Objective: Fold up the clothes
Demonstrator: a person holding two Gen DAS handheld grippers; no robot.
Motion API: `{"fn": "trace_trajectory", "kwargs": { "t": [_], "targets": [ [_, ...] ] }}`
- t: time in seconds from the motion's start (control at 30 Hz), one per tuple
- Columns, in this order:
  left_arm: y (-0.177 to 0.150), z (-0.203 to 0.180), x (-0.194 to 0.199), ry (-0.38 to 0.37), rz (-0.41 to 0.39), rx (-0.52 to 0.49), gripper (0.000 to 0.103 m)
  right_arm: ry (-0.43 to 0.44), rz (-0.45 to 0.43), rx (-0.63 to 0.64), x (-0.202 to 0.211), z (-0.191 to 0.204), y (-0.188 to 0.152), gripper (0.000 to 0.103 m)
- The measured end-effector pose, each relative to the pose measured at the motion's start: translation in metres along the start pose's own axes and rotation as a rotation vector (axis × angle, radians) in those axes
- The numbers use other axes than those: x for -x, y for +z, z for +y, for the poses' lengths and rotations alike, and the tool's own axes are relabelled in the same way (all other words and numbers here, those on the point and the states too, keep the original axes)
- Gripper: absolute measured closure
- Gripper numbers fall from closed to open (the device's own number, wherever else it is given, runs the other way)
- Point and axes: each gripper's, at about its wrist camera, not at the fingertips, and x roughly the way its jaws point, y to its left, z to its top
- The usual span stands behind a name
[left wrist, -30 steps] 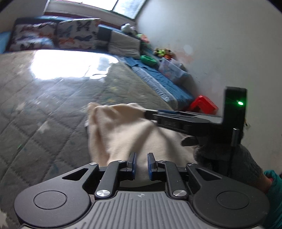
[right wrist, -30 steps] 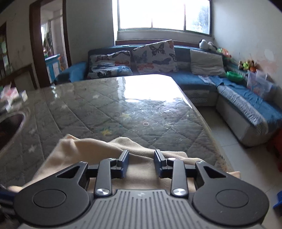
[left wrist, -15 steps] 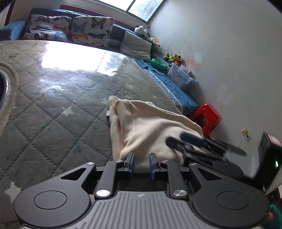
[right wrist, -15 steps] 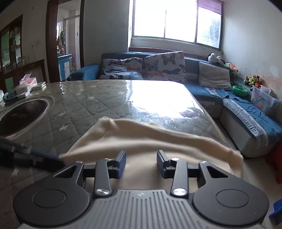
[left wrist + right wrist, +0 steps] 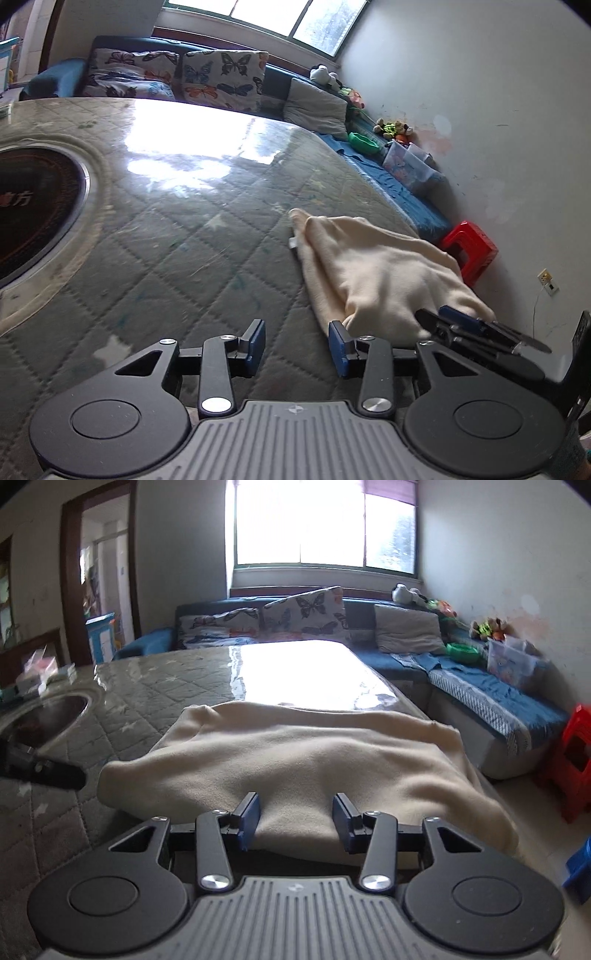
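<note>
Left gripper (image 5: 297, 345) let go, fingers now apart; right gripper (image 5: 295, 821) apart (cream cloth (image 5: 295, 760) between).

Quilted grey table (image 5: 177, 258) — cream garment (image 5: 373, 273) lying folded, inset round cooktop (image 5: 33, 206)

Left gripper (image 5: 297, 347) jaws spread over the table (image 5: 177, 258); cream garment (image 5: 376, 273) at 2 o'clock.

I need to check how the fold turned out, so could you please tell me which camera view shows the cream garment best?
The right wrist view: the cream garment fills the middle of the frame, its near edge between the open right gripper. The left wrist view shows it only obliquely beside the open left gripper, partly hidden by the right gripper.
</note>
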Motion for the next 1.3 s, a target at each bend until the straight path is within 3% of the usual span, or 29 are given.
{"fn": "trace_trajectory", "kwargs": {
  "t": [0.1,0.17,0.3,0.4,0.47,0.53,0.6,0.67,0.7,0.8,0.83,0.93,1.3],
  "targets": [
    [-0.003,0.003,0.002,0.048,0.003,-0.017,0.058,-0.007,0.008,0.005,0.003,0.001,0.003,0.058],
    [-0.006,0.005,0.003,0.078,0.004,-0.03,0.048,-0.02,0.005,0.022,0.007,0.004,0.005,0.055],
    [-0.012,0.007,0.007,0.117,-0.003,-0.054,0.047,-0.026,0.012,0.025,0.011,0.011,0.004,0.05],
    [-0.015,0.006,0.01,0.137,-0.006,-0.065,0.041,-0.024,0.021,0.009,0.014,0.015,0.004,0.035],
    [-0.016,0.004,0.012,0.15,-0.011,-0.073,0.032,-0.036,0.02,0.016,0.015,0.019,0.003,0.035],
    [-0.018,0.003,0.014,0.167,-0.017,-0.087,0.029,-0.051,0.022,0.024,0.017,0.023,0.002,0.025],
    [-0.02,0.002,0.018,0.179,-0.03,-0.103,0.024,-0.051,0.027,0.028,0.018,0.026,0.0,0.023],
    [-0.022,0.0,0.021,0.191,-0.044,-0.119,0.012,-0.05,0.033,0.032,0.02,0.029,-0.002,0.017],
    [-0.023,-0.001,0.022,0.197,-0.05,-0.128,0.011,-0.05,0.036,0.033,0.02,0.03,-0.003,0.012],
    [-0.026,-0.003,0.027,0.214,-0.072,-0.152,0.0,-0.071,0.04,0.041,0.023,0.035,-0.007,0.01],
    [-0.026,-0.004,0.029,0.218,-0.078,-0.16,0.0,-0.081,0.045,0.037,0.024,0.036,-0.008,0.004],
    [-0.03,-0.007,0.033,0.223,-0.094,-0.178,0.0,-0.095,0.038,0.027,0.028,0.038,-0.011,0.0],
    [-0.039,-0.015,0.046,0.237,-0.153,-0.211,0.0,-0.129,0.017,0.014,0.041,0.048,-0.013,0.0]
  ]
}}
